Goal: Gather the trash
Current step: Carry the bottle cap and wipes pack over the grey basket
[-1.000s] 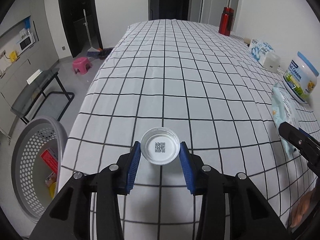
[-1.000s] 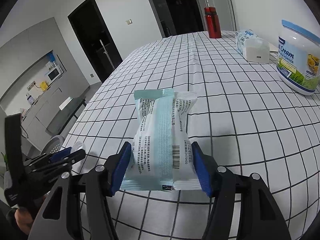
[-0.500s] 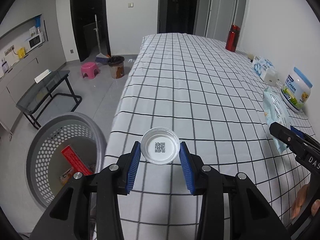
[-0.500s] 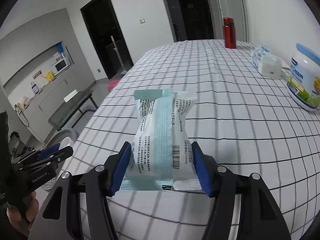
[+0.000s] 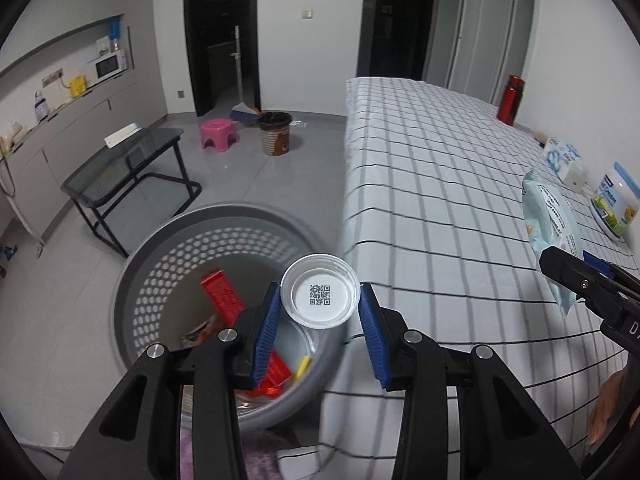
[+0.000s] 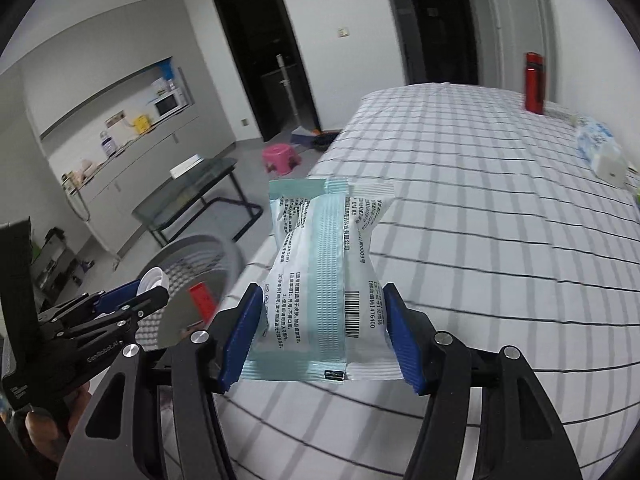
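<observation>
My left gripper [image 5: 319, 322] is shut on a small clear plastic cup [image 5: 320, 291] with a QR code on its base, held above the right rim of a grey perforated trash basket [image 5: 168, 256] on the floor. The basket holds red packaging [image 5: 222, 294] and other scraps. My right gripper [image 6: 326, 334] is shut on a pale blue and white wipes packet [image 6: 326, 276], held over the table's left edge. The packet [image 5: 554, 220] and right gripper [image 5: 588, 280] show at the right of the left wrist view. The left gripper [image 6: 132, 300] with the cup [image 6: 152, 278] shows at the left of the right wrist view, over the basket [image 6: 200, 252].
A table with a white black-checked cloth [image 5: 432, 184] carries a red bottle [image 5: 510, 100], a tissue pack [image 5: 562, 158] and a cream tub [image 5: 616, 204] along its right side. A glass side table [image 5: 120, 168], pink stool [image 5: 218, 134] and brown bin [image 5: 274, 134] stand on the floor.
Both grippers moved left off the table. The left one now holds the cup over the basket instead of over the cloth. Both grips are unchanged.
</observation>
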Available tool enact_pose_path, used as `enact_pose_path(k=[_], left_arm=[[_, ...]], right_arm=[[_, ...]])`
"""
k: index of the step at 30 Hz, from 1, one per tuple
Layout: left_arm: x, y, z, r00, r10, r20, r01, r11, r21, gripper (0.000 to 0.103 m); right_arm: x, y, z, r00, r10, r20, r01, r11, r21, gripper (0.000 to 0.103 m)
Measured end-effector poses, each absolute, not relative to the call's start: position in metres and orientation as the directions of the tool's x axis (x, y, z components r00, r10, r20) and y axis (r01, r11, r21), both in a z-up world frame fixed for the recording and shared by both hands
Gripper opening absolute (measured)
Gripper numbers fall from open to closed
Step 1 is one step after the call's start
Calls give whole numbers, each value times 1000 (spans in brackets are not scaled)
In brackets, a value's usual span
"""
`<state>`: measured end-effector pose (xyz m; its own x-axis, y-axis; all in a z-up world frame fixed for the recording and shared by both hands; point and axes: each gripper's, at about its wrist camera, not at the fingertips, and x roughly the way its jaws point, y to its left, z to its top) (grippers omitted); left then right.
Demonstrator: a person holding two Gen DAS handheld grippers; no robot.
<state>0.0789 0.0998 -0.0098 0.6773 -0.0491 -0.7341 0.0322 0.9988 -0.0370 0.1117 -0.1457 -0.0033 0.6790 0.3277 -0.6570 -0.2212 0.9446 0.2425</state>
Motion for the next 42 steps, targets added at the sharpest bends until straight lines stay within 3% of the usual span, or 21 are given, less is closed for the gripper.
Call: enact_pose_path(k=[19, 42], left_arm=[[68, 210, -31, 667, 48, -744, -124, 991, -48, 39], [94, 233, -61, 618, 57, -784, -167, 984, -60, 39]], right_arm=[[136, -10, -20, 554, 461, -693, -399, 878, 265, 59], [170, 25, -58, 492, 465, -736, -397, 872, 285, 59]])
